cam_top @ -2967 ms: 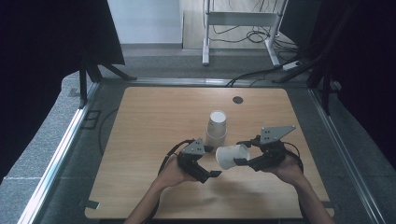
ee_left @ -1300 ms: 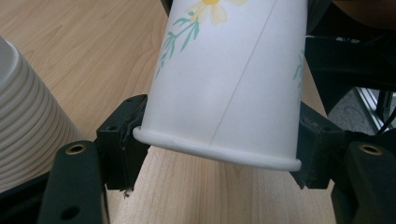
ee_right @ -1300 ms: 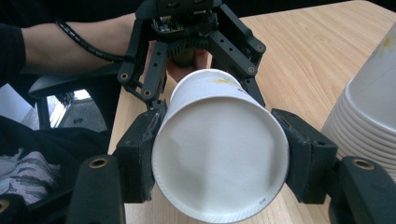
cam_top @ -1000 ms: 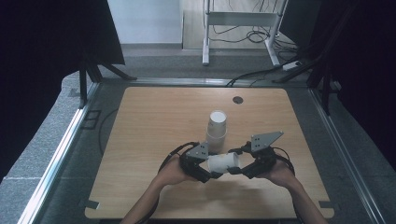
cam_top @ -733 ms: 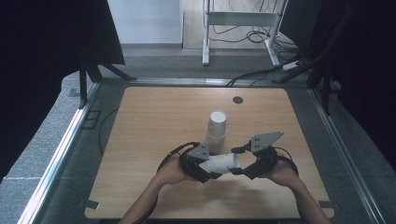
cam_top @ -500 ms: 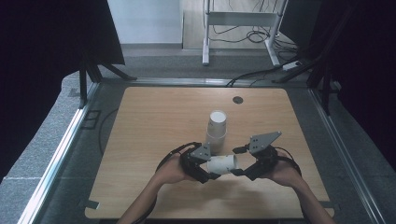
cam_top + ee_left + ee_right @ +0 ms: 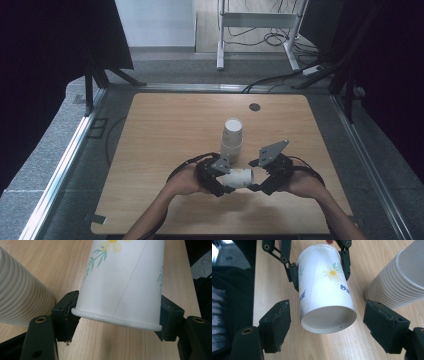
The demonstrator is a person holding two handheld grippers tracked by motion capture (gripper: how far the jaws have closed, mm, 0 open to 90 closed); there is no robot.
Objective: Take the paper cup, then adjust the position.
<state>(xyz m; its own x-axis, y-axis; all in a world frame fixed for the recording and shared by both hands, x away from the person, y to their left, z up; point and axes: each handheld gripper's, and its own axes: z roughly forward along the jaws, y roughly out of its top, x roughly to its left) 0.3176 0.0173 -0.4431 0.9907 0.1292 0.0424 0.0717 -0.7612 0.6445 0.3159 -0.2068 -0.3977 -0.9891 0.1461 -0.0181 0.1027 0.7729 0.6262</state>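
Wooden table, stack of paper cups standing at its centre. Just in front of it the left gripper clamps a single flowered cup by its rim end, held level. The right gripper has just been opening – pads clear of the cup's base either side, cup between them, untouched – so the handover to the left looks done

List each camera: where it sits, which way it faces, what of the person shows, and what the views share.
High view: above the table, facing forward and down; forearms, left gripper, right gripper.
Left gripper view: on the left gripper, along its jaws clamping the flowered cup.
Right gripper view: on the right gripper, jaws apart, facing the cup's base.
Shared: the cup and the cup stack.
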